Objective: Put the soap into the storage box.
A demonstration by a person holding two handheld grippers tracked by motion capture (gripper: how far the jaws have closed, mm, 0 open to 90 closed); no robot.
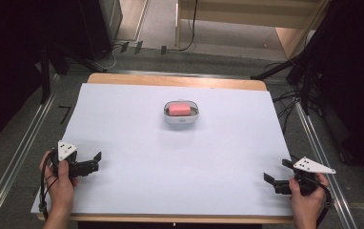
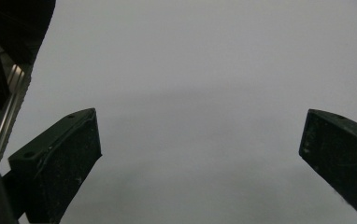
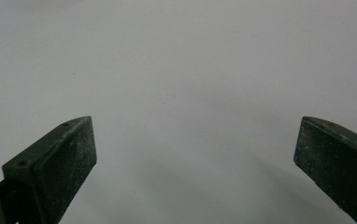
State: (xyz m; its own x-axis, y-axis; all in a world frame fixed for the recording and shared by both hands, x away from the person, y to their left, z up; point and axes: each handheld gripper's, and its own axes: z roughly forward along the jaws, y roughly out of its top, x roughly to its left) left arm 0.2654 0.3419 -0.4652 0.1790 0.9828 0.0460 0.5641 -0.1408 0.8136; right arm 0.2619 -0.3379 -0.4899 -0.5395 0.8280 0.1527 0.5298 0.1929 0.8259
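Note:
A small white dish [image 1: 181, 119] sits on the white sheet a little beyond the table's middle, and a pink block [image 1: 179, 109] lies in it. Far from it, at the near left, a hand holds my left gripper [image 1: 96, 161] open just above the sheet. At the near right another hand holds my right gripper [image 1: 275, 172], also open. In the left gripper view the left gripper [image 2: 200, 140] has its jaws wide apart over bare white sheet. The right gripper [image 3: 195, 144] looks the same in the right gripper view, nothing between its jaws.
The white sheet [image 1: 170, 157] covers most of a wooden table [image 1: 175, 80]. Metal rails [image 1: 23, 148] run along both sides of it. Dark stands and cables [image 1: 299, 81] crowd the floor to the right, and a wooden cabinet [image 1: 247, 19] stands behind.

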